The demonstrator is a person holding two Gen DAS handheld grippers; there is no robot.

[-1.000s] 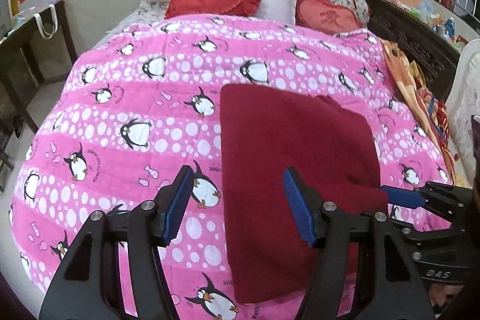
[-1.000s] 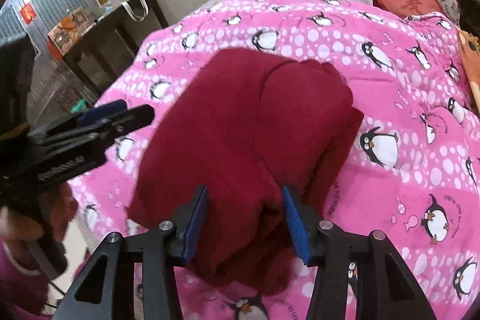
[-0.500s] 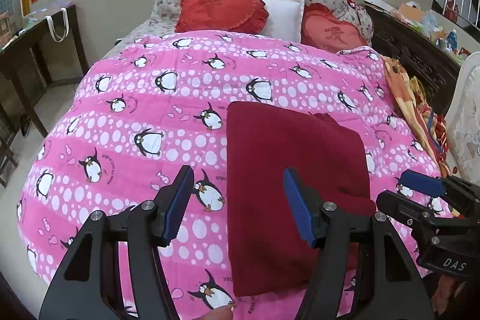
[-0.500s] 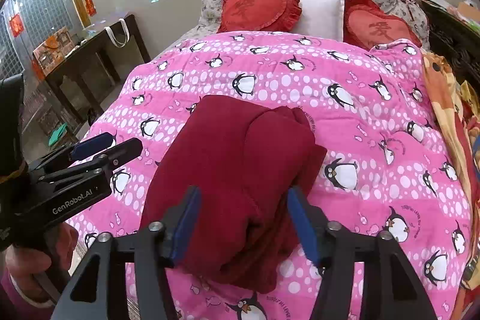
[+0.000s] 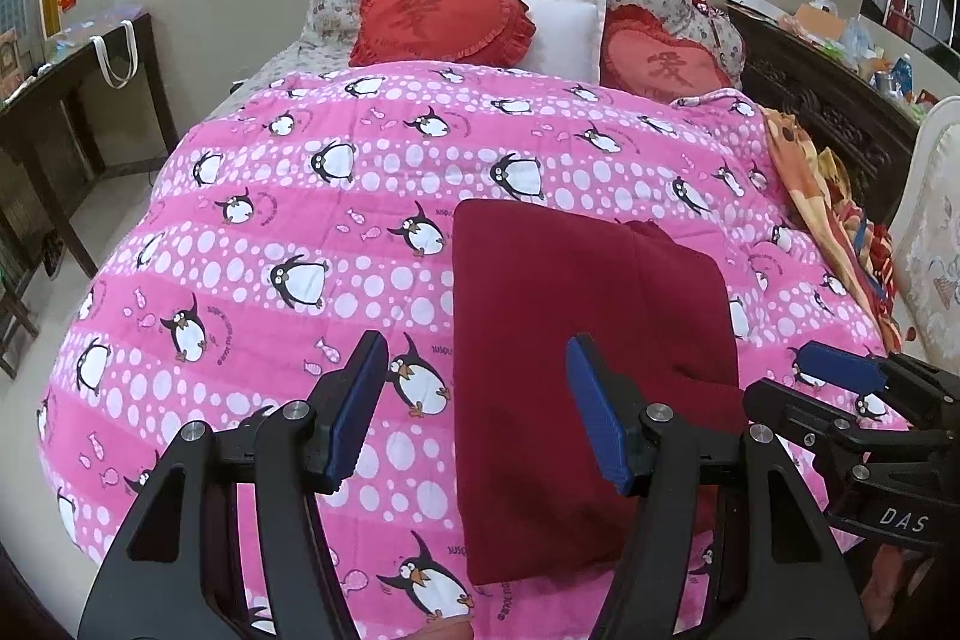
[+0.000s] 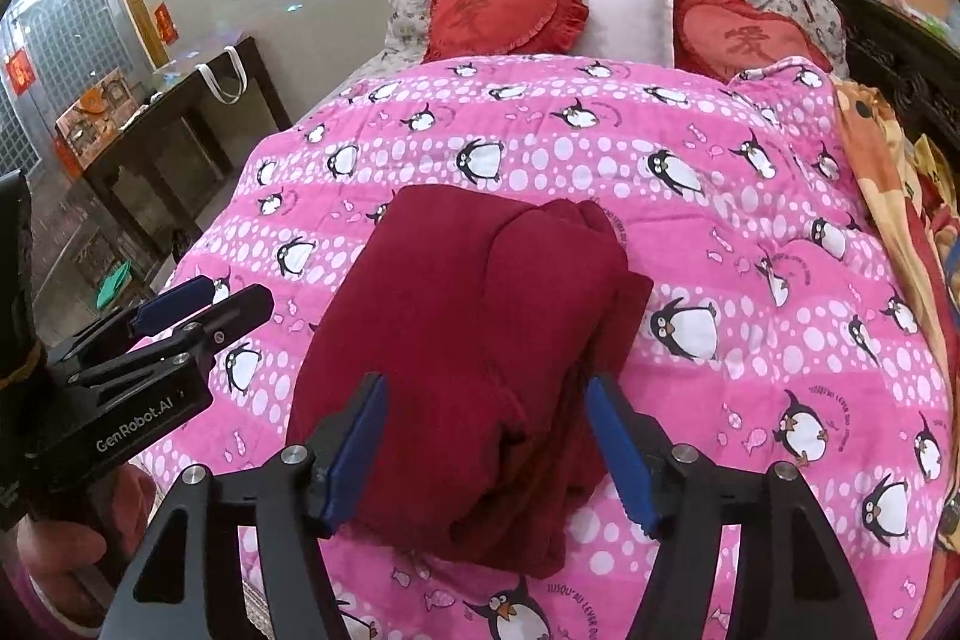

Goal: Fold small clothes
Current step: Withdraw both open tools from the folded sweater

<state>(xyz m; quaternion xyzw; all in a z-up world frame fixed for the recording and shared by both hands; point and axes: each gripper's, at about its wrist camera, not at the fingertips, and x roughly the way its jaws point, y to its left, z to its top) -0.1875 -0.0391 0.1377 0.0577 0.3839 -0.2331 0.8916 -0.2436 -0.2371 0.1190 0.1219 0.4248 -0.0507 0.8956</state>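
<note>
A dark red garment (image 5: 576,316) lies folded into a rectangle on the pink penguin quilt (image 5: 300,232), near the bed's foot; it also shows in the right wrist view (image 6: 474,340), with a rumpled right edge. My left gripper (image 5: 474,400) is open and empty, held above the garment's near left edge. My right gripper (image 6: 486,442) is open and empty above the garment's near end. The right gripper shows at the right in the left wrist view (image 5: 840,382), and the left gripper at the left in the right wrist view (image 6: 198,298).
Two red heart cushions (image 5: 438,16) and a white pillow (image 5: 564,34) lie at the headboard. A dark wooden table (image 5: 60,100) stands left of the bed. An orange blanket (image 5: 822,196) and a carved dark footboard (image 5: 840,112) are on the right, with a white chair (image 5: 930,232).
Both grippers have pulled back and up from the garment. The right gripper's jaws, which straddled the garment's near edge, are now clear of it. The garment stays folded.
</note>
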